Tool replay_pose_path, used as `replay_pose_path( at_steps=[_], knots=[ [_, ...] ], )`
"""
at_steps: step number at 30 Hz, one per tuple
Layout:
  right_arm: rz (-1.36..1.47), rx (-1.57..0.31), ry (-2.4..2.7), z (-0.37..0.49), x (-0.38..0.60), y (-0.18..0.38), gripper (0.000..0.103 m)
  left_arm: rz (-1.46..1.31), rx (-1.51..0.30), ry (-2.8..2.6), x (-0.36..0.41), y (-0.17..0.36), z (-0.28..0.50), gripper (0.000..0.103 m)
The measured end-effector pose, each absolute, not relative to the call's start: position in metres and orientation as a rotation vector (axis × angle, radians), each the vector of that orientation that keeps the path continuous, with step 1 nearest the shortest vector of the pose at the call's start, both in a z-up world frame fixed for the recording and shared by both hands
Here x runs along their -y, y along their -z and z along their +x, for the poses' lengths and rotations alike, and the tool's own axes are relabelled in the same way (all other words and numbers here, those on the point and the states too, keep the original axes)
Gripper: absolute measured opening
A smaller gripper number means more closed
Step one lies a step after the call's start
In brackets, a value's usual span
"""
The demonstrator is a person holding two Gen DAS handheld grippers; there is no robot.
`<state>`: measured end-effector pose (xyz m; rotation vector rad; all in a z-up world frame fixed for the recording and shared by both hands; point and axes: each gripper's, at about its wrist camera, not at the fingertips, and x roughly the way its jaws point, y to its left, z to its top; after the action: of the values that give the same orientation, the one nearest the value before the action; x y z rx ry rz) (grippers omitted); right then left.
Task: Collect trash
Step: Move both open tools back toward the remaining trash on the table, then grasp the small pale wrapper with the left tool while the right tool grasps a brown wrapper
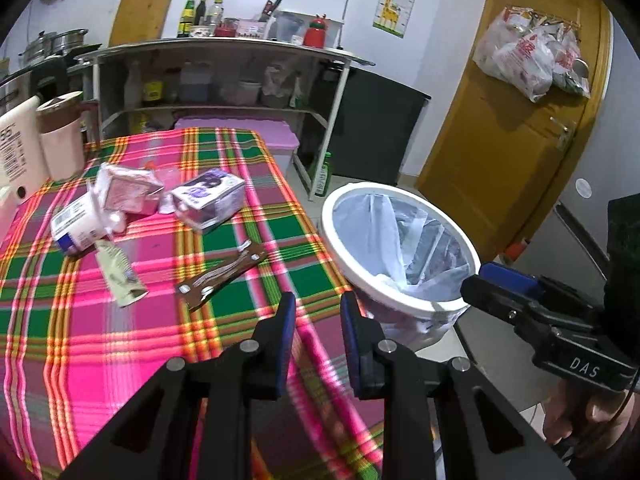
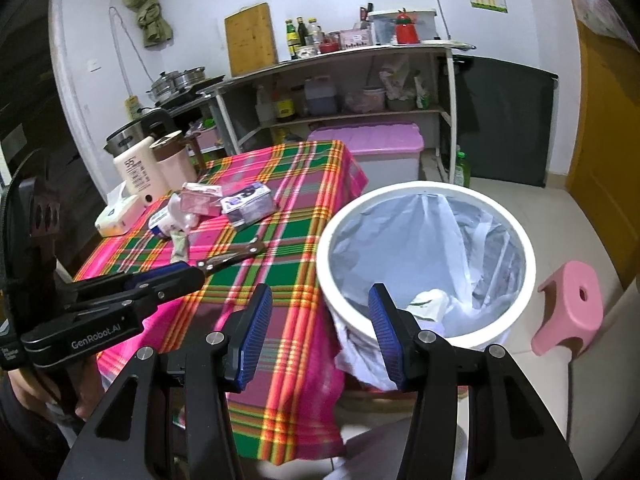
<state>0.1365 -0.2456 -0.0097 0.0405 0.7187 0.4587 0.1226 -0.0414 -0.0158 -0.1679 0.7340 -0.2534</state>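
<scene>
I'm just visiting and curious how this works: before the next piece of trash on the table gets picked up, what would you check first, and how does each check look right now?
1. Left gripper free: ok, jaws open, nothing held.
2. Right gripper free: ok, jaws open and empty, beside the bin.
3. Trash bin ready: ok, upright next to the table, liner open.
4. Trash left on the tablecloth: ok, purple carton, pink carton, white bottle and green wrapper.
5. Scissors among the trash: not ok, lying between the left gripper and the cartons.
6. Bin's remaining room: cannot tell, bottom partly hidden.
</scene>
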Motion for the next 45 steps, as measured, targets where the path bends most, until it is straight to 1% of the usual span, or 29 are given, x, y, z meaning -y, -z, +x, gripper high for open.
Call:
replay_pose_path(
  at_steps=[14,23,25,27,28,37,45],
  knots=[
    [0.028,-0.741,-0.539,0.129,0.211,0.016,0.051,-0.199,-0.724,0.138,-0.003,0.025,0.096,0.024],
    [0.030,-0.777,-0.567,0.139,0.196,0.023,0.051,-0.233,-0.733,0.077,-0.028,0.032,0.097,0.024],
    [0.032,-0.788,-0.570,0.143,0.192,0.025,0.051,-0.240,-0.734,0.064,-0.034,0.033,0.099,0.028],
    [0.031,-0.793,-0.574,0.145,0.189,0.027,0.051,-0.250,-0.733,0.049,-0.040,0.034,0.101,0.035],
    [0.029,-0.796,-0.575,0.147,0.186,0.028,0.051,-0.255,-0.733,0.043,-0.042,0.035,0.103,0.036],
    [0.023,-0.815,-0.586,0.164,0.172,0.032,0.051,-0.288,-0.754,-0.008,-0.059,0.042,0.127,0.038],
    [0.015,-0.840,-0.588,0.176,0.163,0.038,0.051,-0.330,-0.773,-0.069,-0.074,0.052,0.159,0.044]
  ],
)
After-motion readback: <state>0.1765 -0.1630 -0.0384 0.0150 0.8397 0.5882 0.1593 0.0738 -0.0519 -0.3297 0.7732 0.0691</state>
